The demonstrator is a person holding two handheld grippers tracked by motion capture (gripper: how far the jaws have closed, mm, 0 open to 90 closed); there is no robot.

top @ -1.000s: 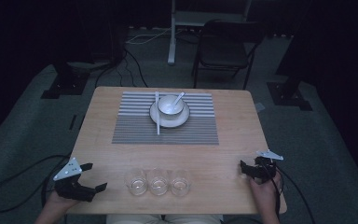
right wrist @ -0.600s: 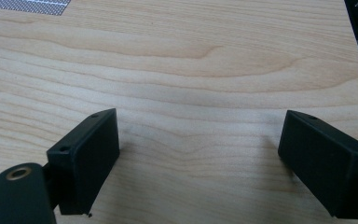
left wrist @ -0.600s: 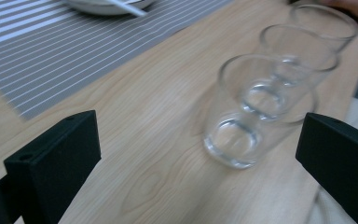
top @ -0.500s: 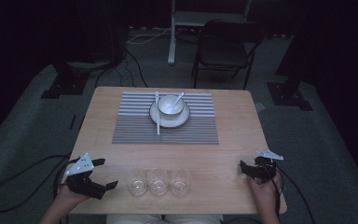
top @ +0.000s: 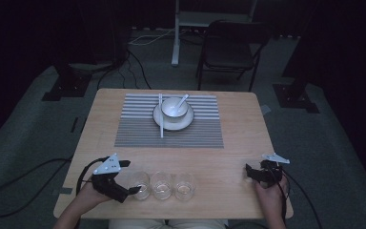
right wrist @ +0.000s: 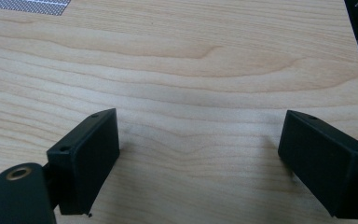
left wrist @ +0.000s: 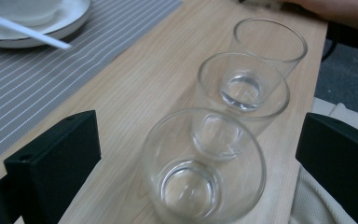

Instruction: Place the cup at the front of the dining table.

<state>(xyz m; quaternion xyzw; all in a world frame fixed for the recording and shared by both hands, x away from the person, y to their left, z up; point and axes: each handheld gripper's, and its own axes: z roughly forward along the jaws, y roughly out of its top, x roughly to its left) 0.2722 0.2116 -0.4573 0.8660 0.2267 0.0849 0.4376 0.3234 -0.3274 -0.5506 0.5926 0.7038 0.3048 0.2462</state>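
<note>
dim lab, rig stands [top: 64, 81], floor cables [top: 138, 62]

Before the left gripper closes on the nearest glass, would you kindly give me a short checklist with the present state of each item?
1. Left gripper open wide enough for the nearest glass: ok, one jaw stands on each side of it.
2. Glass upright on the table: ok.
3. Glass empty: ok, nothing shows inside it.
4. Gap to the middle glass: cannot tell; the two overlap in the left gripper view and stand very close in the high view.
5. Right gripper out of the way: ok, open and over bare wood at the table's right side.
6. Plate and placemat away from the glasses: ok.
</note>
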